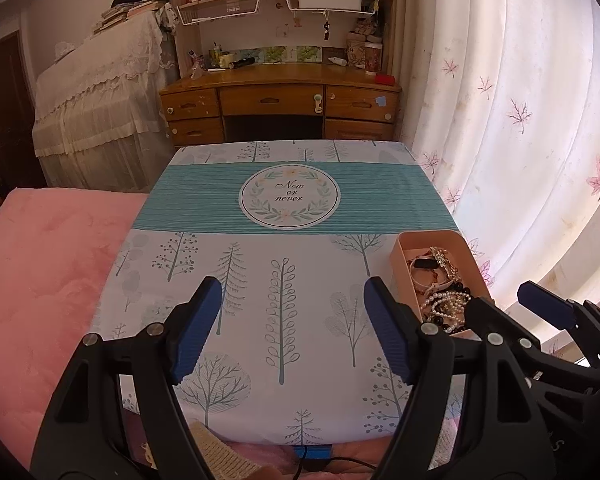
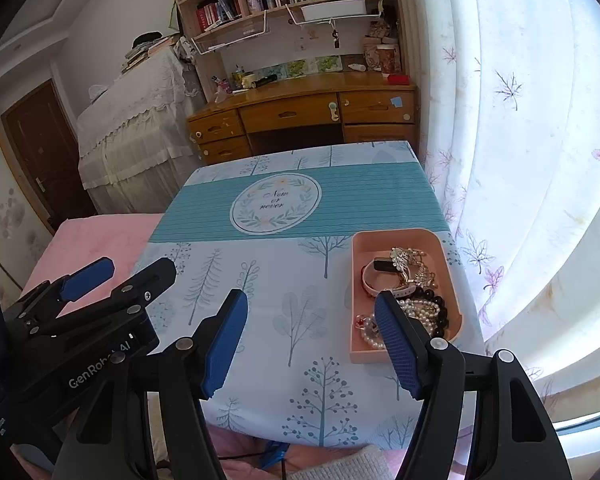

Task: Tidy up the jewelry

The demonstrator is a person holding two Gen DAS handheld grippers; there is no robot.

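A pink tray (image 1: pixel 432 236) (image 2: pixel 400 234) stands near the right edge of the cloth-covered table. It holds a heap of jewelry (image 1: pixel 440 280) (image 2: pixel 412 280): pearl strands, dark beads, a gold piece and a watch with a pale strap. My left gripper (image 1: pixel 293 292) (image 2: pixel 140 266) hovers open over the bare cloth left of the tray, with nothing between its blue pads. My right gripper (image 2: pixel 311 298) (image 1: pixel 512 304) is also open and empty. It hangs above the table's near side, and its right finger overlaps the tray's near left corner in the right wrist view.
The table (image 1: pixel 260 280) wears a tree-print cloth with a teal band and a round emblem (image 1: pixel 290 196). A pink bed (image 1: pixel 48 272) lies to the left, a flowered curtain (image 1: pixel 520 140) hangs to the right, and a wooden desk (image 1: pixel 280 96) with bookshelves stands beyond.
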